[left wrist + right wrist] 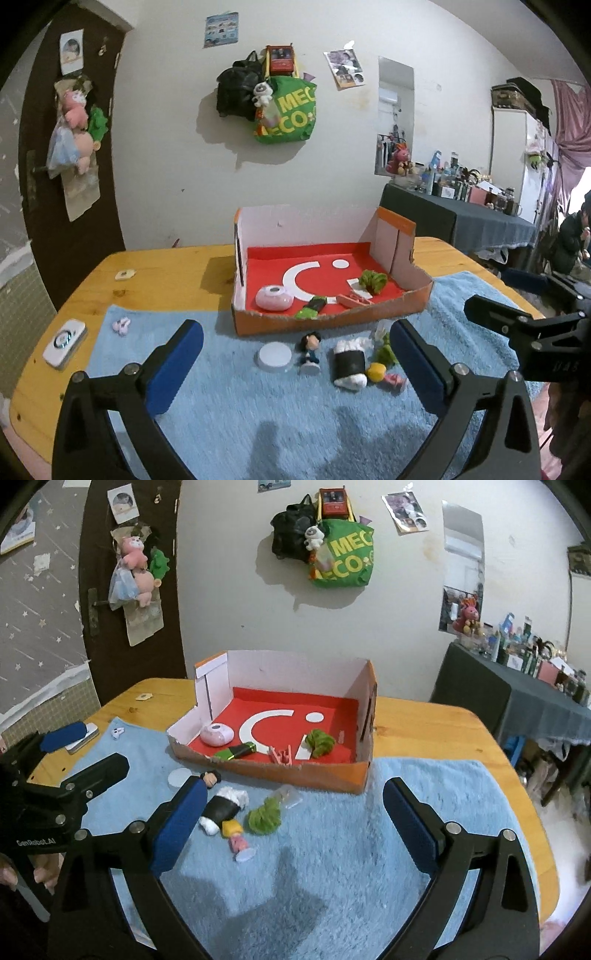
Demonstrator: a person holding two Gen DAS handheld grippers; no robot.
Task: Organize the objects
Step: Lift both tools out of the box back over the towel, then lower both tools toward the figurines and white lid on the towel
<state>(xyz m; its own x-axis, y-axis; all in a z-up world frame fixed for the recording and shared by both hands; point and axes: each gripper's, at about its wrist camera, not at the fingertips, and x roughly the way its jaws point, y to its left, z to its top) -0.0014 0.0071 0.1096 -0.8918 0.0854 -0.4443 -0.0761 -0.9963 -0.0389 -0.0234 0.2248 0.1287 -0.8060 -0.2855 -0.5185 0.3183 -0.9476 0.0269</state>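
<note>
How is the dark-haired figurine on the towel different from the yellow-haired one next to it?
The dark-haired figurine stands upright on its round white base; the yellow-haired figurine lies toppled on its side. The dark-haired one wears blue, the yellow-haired one pink. The black-and-white sushi toy lies between them. Both rest on the blue towel, outside the orange box.
</note>
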